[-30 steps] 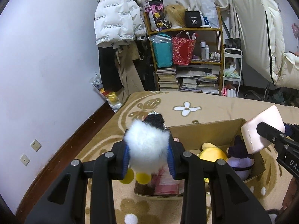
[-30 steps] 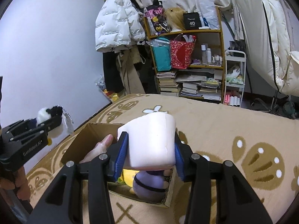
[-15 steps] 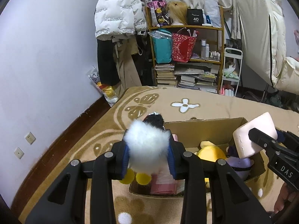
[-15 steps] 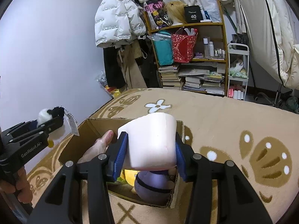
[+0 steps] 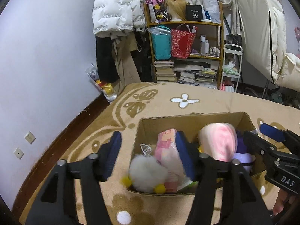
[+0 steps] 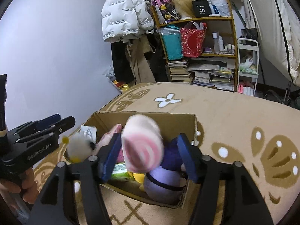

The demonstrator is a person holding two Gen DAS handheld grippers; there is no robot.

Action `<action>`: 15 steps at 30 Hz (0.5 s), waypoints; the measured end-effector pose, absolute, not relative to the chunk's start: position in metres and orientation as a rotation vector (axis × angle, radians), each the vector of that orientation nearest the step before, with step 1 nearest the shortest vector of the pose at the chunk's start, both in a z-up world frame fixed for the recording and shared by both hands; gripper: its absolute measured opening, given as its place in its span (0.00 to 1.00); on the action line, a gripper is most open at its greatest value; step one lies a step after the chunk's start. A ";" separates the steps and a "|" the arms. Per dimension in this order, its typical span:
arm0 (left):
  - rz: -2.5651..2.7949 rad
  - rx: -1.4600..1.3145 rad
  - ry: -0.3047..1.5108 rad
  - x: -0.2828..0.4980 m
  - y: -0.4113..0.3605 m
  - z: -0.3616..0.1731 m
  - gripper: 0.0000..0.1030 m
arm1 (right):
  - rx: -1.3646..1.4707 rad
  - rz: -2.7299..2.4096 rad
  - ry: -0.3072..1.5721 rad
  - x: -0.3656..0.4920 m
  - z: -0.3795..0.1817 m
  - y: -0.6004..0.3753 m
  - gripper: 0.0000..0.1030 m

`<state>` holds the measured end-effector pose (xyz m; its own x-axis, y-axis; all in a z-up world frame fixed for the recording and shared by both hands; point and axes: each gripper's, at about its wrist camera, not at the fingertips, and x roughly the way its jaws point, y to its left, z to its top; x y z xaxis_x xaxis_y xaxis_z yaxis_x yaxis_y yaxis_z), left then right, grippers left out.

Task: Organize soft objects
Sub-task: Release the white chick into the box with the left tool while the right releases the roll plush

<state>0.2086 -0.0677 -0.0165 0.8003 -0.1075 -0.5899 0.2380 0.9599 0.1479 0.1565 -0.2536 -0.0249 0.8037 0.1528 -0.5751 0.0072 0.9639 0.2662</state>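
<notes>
Cluttered wooden shelf (image 5: 184, 52), lavender wall (image 5: 46, 56).

The cardboard box (image 5: 191, 121) is crowded: white fluffy toy (image 5: 147, 171) in the near-left corner, pink plush (image 5: 168, 150) beside it, swirl cushion (image 5: 218, 140) over the purple plush (image 6: 163, 180) on the right. Open room only along the far wall inside. The carpet (image 6: 234, 116) beyond and right of the box lies open.

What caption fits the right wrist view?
Open right claw above the cardboard box, with the pink-and-white roll plush between its fingers.
</notes>
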 end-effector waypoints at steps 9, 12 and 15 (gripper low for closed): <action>-0.128 0.221 0.622 0.194 -0.056 -0.008 0.83 | 0.323 0.058 0.641 0.149 -0.025 -0.257 0.92; -0.113 0.204 0.618 0.185 -0.049 0.000 0.89 | 0.294 0.055 0.642 0.143 -0.021 -0.251 0.99; -0.114 0.182 0.595 0.173 -0.039 0.013 0.95 | 0.262 0.053 0.643 0.136 -0.013 -0.245 1.00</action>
<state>0.1728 -0.0392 0.0125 0.8226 -0.0546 -0.5660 0.1591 0.9777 0.1368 0.1358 -0.2452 -0.0132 0.8001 0.1301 -0.5855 0.0317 0.9657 0.2579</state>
